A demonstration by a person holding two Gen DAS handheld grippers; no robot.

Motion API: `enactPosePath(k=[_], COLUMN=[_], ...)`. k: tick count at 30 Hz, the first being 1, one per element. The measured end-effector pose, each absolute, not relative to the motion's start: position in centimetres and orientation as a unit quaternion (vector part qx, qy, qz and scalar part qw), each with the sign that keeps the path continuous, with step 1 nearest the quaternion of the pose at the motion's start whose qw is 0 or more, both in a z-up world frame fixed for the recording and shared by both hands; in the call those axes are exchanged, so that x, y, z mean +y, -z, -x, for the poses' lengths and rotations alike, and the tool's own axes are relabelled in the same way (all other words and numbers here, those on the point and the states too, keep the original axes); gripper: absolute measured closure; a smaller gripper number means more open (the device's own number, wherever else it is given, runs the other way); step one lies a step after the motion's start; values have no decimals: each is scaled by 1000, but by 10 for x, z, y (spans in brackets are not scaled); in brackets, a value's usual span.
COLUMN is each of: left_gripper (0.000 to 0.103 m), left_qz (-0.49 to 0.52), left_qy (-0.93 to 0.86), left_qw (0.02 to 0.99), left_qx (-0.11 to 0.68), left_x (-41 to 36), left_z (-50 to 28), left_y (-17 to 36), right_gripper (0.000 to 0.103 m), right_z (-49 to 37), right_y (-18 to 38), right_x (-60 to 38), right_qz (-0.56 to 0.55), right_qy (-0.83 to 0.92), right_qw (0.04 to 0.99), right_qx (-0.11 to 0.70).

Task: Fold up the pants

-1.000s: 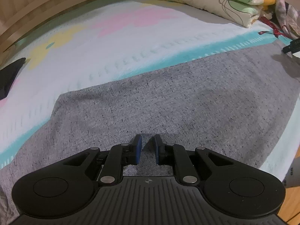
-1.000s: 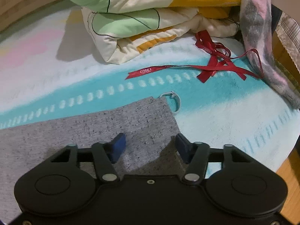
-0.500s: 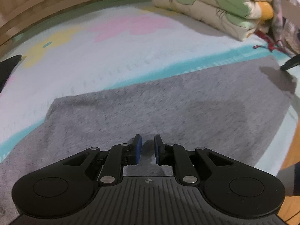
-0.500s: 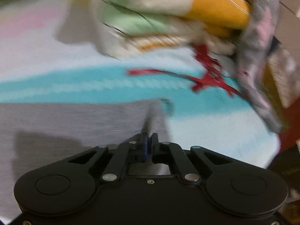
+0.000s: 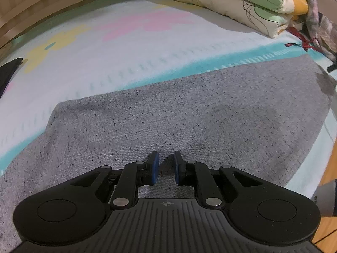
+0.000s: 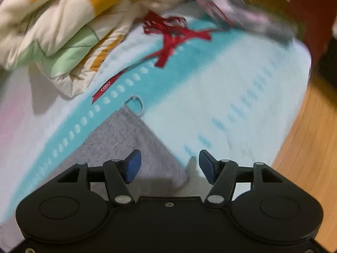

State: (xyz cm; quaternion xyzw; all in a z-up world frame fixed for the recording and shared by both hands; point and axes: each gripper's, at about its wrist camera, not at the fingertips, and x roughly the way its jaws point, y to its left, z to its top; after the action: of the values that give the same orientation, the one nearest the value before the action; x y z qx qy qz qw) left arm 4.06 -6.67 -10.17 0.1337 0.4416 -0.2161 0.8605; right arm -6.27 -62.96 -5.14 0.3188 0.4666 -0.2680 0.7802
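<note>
The only legible text was the word "CODEX", printed in pale capitals along the end of a red ribbon (image 6: 105, 89) in the left-centre of the right wrist view; the lettering ran diagonally with the ribbon, which lay across the turquoise band of the bedspread (image 6: 242, 97). In the left wrist view the same ribbon (image 5: 305, 43) showed at the far right edge, too small to read. No other writing, number or sign could be read in either view.

A bed (image 5: 130, 48) in a pale blanket carries the grey pants (image 5: 189, 116), a folded quilt (image 5: 238, 2) and — beside it — a red ribbon (image 6: 168, 40).
</note>
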Motion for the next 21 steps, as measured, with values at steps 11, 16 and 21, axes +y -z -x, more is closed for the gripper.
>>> enactPosePath(k=[11, 16, 21], left_gripper=[89, 89, 89], left_qz=[-137, -138, -108], left_qy=[216, 215, 224], left_qw=[864, 866, 862], left_qx=[434, 429, 441], left_x=[-66, -68, -77], left_z=[-38, -35, -37], left_y=[103, 102, 86], right_gripper=[38, 37, 59], right_z=[70, 68, 67], right_y=[80, 83, 77], right_x=[-617, -616, -614], right_qz=[-343, -342, -329], right_qy=[203, 196, 194], right_qw=[764, 778, 795], right_qx=[508, 490, 472])
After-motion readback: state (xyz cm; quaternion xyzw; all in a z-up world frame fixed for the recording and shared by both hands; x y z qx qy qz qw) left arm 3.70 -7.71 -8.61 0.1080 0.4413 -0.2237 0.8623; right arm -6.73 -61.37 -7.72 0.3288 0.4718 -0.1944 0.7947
